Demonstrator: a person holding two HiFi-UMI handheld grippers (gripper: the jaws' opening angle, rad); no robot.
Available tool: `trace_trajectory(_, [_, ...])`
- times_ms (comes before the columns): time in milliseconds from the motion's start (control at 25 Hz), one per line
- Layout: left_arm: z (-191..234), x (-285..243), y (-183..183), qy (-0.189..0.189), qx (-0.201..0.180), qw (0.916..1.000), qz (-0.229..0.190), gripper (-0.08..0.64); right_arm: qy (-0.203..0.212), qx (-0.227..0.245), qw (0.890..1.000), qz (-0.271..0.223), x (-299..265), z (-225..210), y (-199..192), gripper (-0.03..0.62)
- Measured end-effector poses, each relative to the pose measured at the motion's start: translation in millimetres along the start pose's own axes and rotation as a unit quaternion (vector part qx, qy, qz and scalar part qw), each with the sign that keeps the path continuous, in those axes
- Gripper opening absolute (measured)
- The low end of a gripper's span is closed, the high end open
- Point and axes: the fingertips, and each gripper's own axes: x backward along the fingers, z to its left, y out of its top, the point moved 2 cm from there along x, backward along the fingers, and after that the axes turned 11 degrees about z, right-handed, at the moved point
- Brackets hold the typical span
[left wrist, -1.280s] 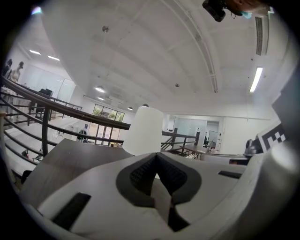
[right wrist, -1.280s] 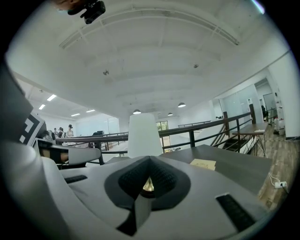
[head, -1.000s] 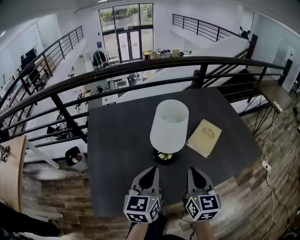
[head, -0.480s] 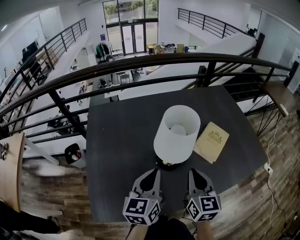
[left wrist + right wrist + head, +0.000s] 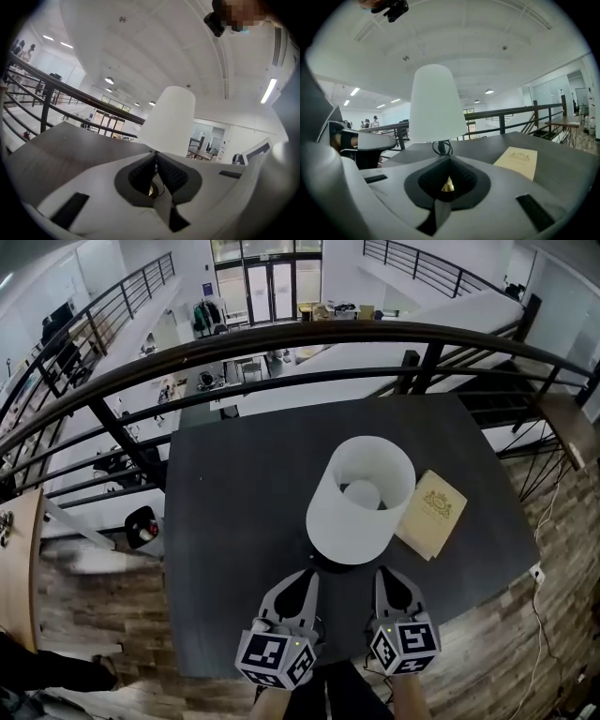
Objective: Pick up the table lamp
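The dark square table [image 5: 234, 521] stands against a railing. The table lamp [image 5: 361, 501] stands upright on the near half of the table, so its long axis is vertical. Its white shade is broad, and the stem below it is thin. A cream booklet [image 5: 432, 514] lies flat just to the right of the lamp.

The left gripper [image 5: 305, 576] and the right gripper [image 5: 386, 576] hover side by side at the table's near edge and point toward the far side. Both are clenched and hold nothing.

The lamp lies just beyond them, between their two lines of aim. It sits a little right of centre in the left gripper view and a little left of centre in the right gripper view. Neither gripper looks plainly nearer. A grasp would likely need the jaws to open first and then close on the stem under the shade.
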Motion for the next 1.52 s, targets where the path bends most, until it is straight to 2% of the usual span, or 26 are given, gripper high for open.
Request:
trace_trajectory(160, [1,-6,-5,-0.006,0.014,0.9999,-0.006,0.017,0.011,0.008,1.0,0.011,-11,-3,-6,-0.006])
trace_trajectory(320, [-7,-11,-8,-0.035,0.029,0.9988,-0.017,0.032,0.023,0.009,1.0,0.019,-20,-6,-13,-0.002])
trace_trajectory(520, [-9,-11,-7,-0.067,0.067,0.9947,-0.04,0.032,0.04,0.013,0.999,0.028,-31,-3,-21,0.0])
trace_trajectory(640, [-6,-12,-8,-0.08,0.099,0.9901,-0.058,0.045,0.049,0.016,0.998,0.029,-38,-4,-24,0.018])
trace_trajectory(760, [0,-13,-9,-0.099,0.141,0.9822,-0.075,0.058,0.054,0.02,0.998,0.035,-46,-2,-29,0.018])
trace_trajectory(920, [0,-17,-6,-0.12,0.167,0.9744,-0.09,0.06,0.06,0.024,0.997,0.039,-57,-1,-33,0.018])
trace_trajectory(1040, [-2,-25,-5,-0.151,0.203,0.962,-0.103,0.081,0.064,0.024,0.997,0.042,-64,1,-38,0.02])
trace_trajectory(1160, [-5,-34,-7,-0.19,0.244,0.9442,-0.113,0.1,0.068,0.027,0.996,0.046,-70,3,-43,0.025])
trace_trajectory(1360, [-3,-32,-7,-0.262,0.317,0.8995,-0.148,0.17,0.072,0.03,0.995,0.054,-75,6,-51,0.026])
trace_trajectory(1440, [1,-31,-9,-0.272,0.325,0.8925,-0.154,0.179,0.072,0.032,0.995,0.056,-78,9,-54,0.028])
trace_trajectory(1520, [3,-32,-10,-0.275,0.326,0.8915,-0.154,0.179,0.071,0.03,0.995,0.056,-80,11,-56,0.028])
